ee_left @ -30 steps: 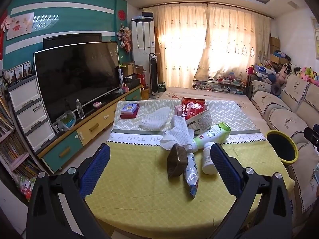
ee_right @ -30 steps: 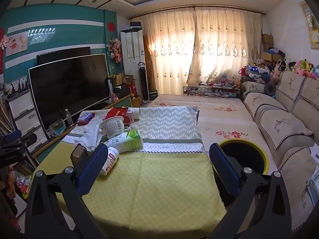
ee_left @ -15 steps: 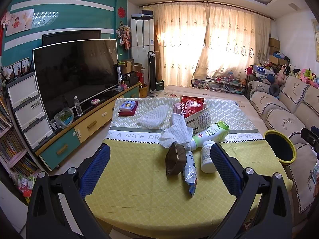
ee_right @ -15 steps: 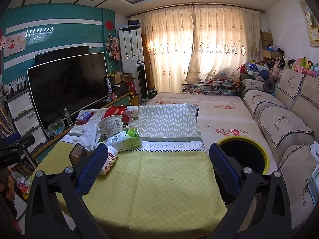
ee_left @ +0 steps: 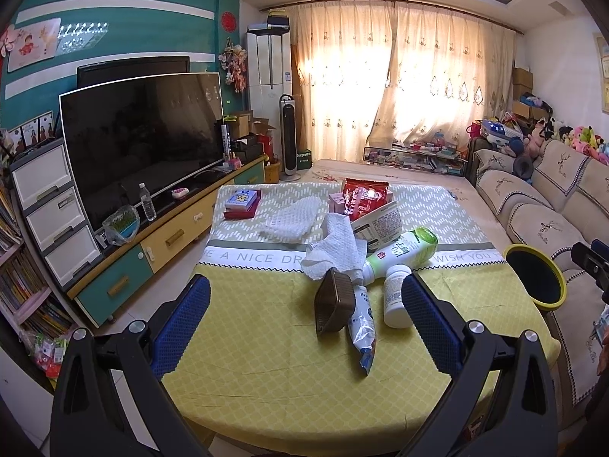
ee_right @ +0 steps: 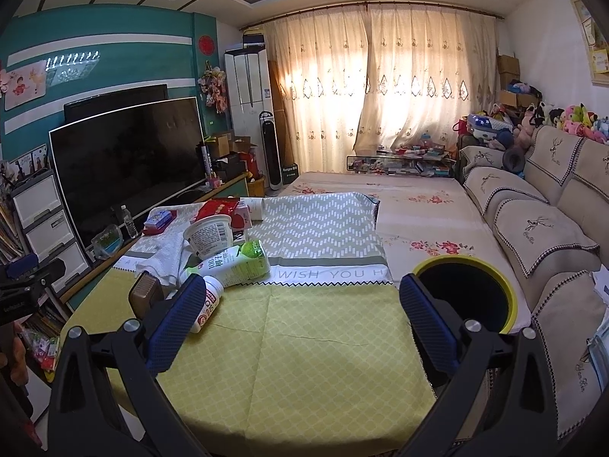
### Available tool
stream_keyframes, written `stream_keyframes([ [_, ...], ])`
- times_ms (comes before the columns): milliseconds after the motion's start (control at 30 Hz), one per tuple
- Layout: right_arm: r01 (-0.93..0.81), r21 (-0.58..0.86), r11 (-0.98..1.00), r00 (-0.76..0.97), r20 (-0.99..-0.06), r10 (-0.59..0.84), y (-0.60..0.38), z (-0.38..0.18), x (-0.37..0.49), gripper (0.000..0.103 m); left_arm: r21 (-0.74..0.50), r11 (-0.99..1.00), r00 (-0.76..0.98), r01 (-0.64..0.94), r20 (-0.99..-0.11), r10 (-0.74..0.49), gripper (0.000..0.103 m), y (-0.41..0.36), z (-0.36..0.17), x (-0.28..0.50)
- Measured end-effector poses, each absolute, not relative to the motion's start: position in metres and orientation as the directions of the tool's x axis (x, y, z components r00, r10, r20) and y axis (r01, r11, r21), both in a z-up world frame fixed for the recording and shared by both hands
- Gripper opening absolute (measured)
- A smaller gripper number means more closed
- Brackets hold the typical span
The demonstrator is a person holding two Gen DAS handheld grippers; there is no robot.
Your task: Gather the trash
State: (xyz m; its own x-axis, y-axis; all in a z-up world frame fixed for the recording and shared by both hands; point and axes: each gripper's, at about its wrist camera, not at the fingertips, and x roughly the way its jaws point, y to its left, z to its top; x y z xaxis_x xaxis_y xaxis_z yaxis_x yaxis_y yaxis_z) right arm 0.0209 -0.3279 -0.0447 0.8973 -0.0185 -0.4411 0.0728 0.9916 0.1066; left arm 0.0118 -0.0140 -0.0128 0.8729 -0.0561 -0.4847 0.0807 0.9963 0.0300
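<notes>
Trash lies in a heap on the yellow-green tablecloth (ee_left: 266,361): a brown plastic tray (ee_left: 334,306), a blue-white wrapper (ee_left: 363,333), a small white bottle (ee_left: 395,299), a green-white carton (ee_left: 403,253), crumpled white paper (ee_left: 337,249), a paper cup (ee_left: 380,226) and a red snack bag (ee_left: 363,196). My left gripper (ee_left: 304,323) is open and empty, held above the near table edge with the tray between its fingers in view. My right gripper (ee_right: 300,323) is open and empty. The carton (ee_right: 232,264), cup (ee_right: 209,234) and bottle (ee_right: 207,304) lie to its left. A yellow-rimmed black bin (ee_right: 466,293) stands right of the table.
A sofa (ee_right: 540,228) runs along the right behind the bin (ee_left: 534,278). A TV (ee_left: 141,144) on a low cabinet stands left of the table. A small box (ee_left: 241,203) and a bubble-wrap sheet (ee_left: 293,219) lie at the table's far left.
Both grippers have drifted slightly, so the table scene has shifted a little in each view. Both stay open and empty. The trash has not moved.
</notes>
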Motion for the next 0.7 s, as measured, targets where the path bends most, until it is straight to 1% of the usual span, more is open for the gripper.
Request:
stream_keyframes([
  [700,0.072,0.108,0.991,0.893,-0.449,-0.016,-0.3297,-0.0453,0.0245,0.097,0.025,0.996,0.865,0.089,-0.497,-0.065,0.099,-0.0168,-0.0171,0.0149],
])
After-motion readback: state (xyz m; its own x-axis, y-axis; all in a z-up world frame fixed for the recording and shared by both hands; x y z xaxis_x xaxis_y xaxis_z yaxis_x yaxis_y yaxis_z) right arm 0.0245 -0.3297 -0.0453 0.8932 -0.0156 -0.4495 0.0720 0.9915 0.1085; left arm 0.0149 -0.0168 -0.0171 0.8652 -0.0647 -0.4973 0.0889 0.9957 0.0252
